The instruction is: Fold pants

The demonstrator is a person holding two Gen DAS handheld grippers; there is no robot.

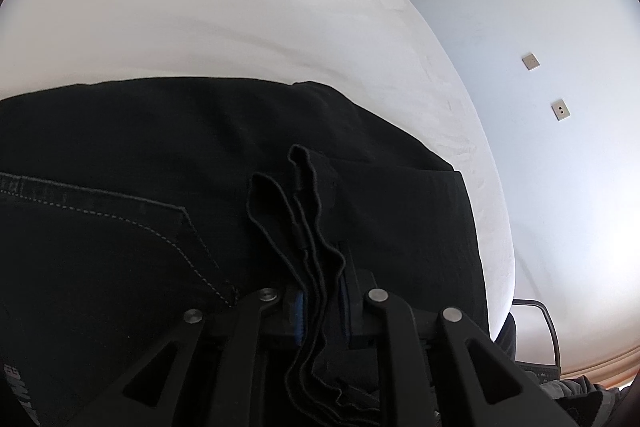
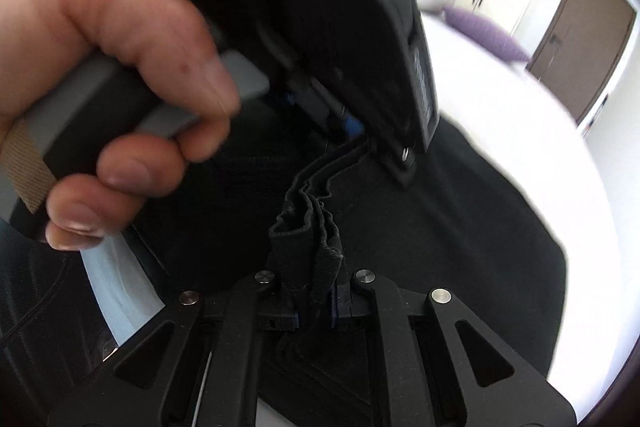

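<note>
Black pants (image 1: 140, 155) lie spread on a white bed (image 1: 200, 7); a stitched back pocket shows at the left. My left gripper (image 1: 320, 303) is shut on several bunched layers of the pants' hem edge. In the right wrist view my right gripper (image 2: 314, 307) is shut on a bunched hem of the pants (image 2: 460, 227) too. The other gripper's body (image 2: 352, 7), held in a hand (image 2: 112, 75), sits just ahead of it, clamped on the same fabric edge.
A purple pillow (image 2: 484, 35) lies at the far end of the bed. A white wall (image 1: 540, 87) with two small plates runs along the bed's right side. A brown door (image 2: 588, 47) stands at the far right. A chair frame (image 1: 548, 327) sits low right.
</note>
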